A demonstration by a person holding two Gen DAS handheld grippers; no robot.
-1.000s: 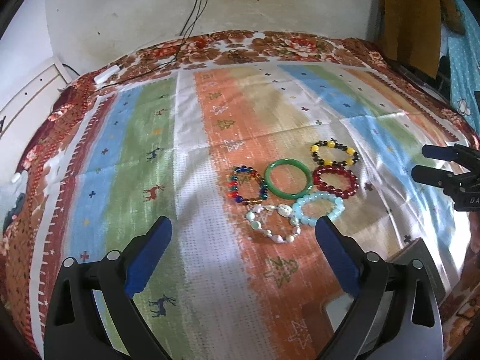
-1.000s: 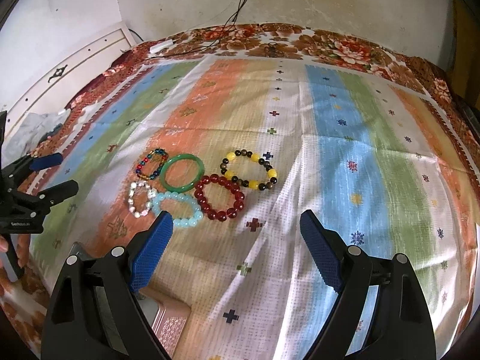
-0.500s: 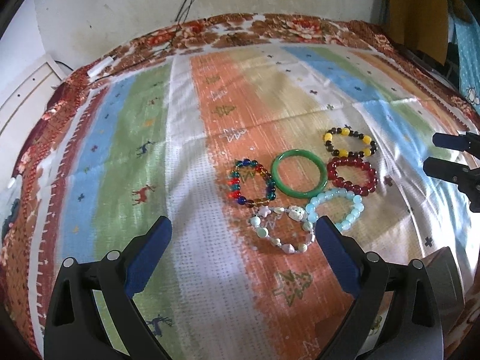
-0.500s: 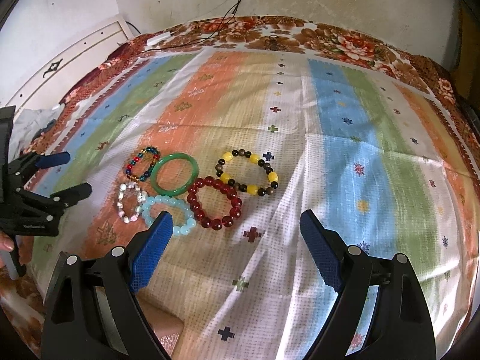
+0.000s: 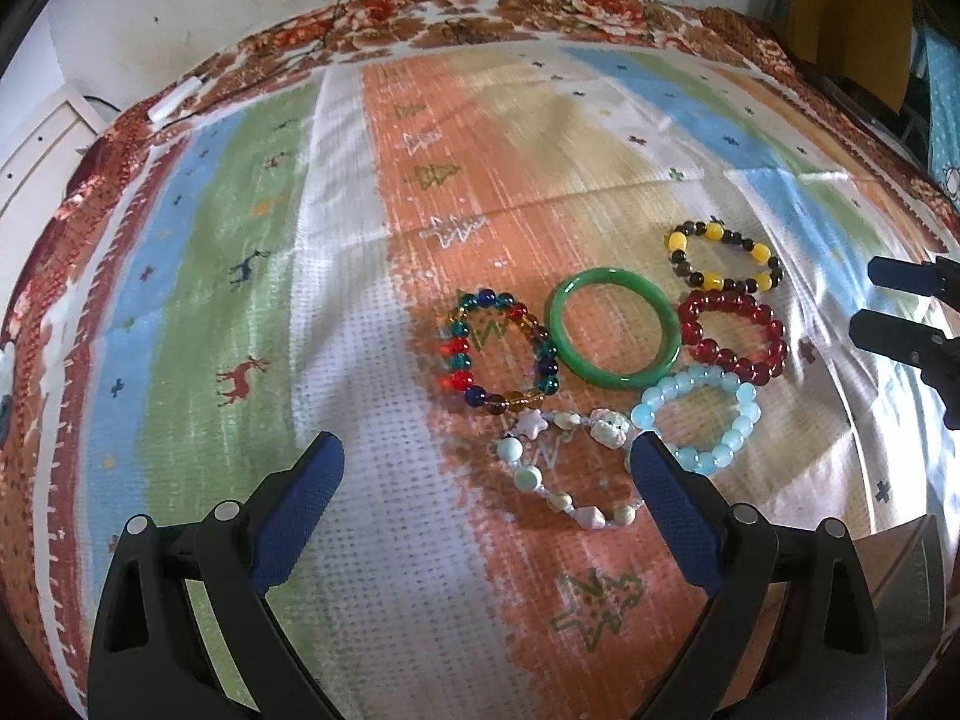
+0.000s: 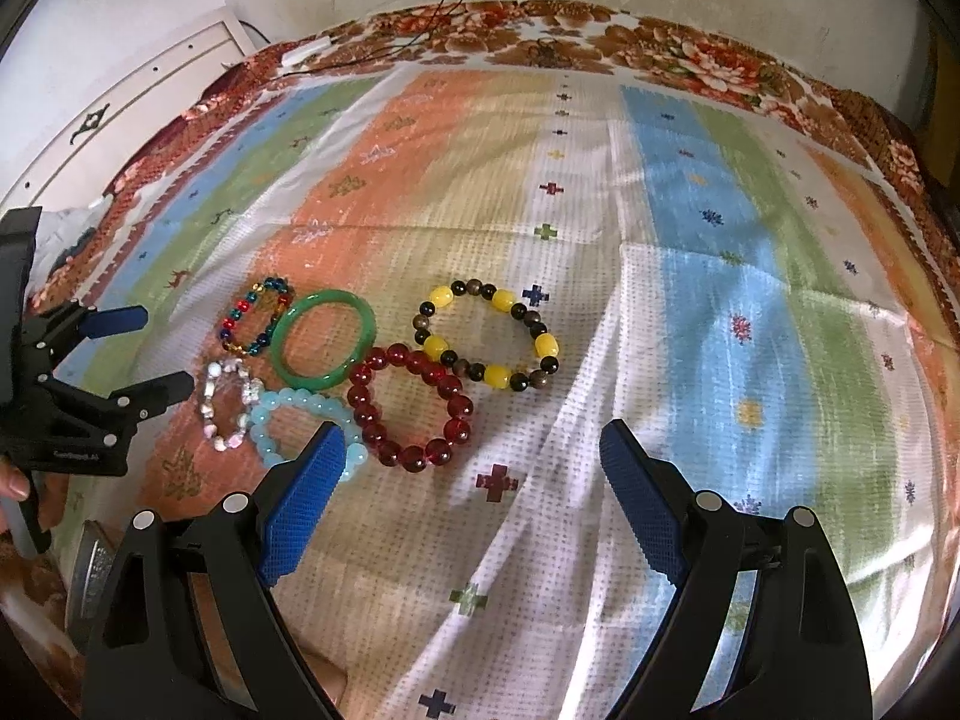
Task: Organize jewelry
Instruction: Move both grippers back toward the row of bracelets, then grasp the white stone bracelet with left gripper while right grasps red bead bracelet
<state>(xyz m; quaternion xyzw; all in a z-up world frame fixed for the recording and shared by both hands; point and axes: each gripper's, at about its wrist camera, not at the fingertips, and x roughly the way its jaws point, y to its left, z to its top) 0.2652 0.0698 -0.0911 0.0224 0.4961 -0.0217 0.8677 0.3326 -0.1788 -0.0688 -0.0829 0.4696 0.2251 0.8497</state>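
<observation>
Beaded pale bracelet (image 5: 564, 468) is shown lying just ahead between the widely spread, empty fingers of the left gripper (image 5: 486, 468), which is best lowered squarely; the right gripper (image 6: 474, 456) is likewise spread and empty.

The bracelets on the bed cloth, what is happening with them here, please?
A person holds a claw in each hand above six bracelets lying together on the striped cloth. Both the left claw and the right claw are open and hold nothing. The left one hovers near the pale charm bracelet, the right one near the red bead bracelet and the light blue bracelet. The green bangle lies in the middle. Nothing is picked up yet.
</observation>
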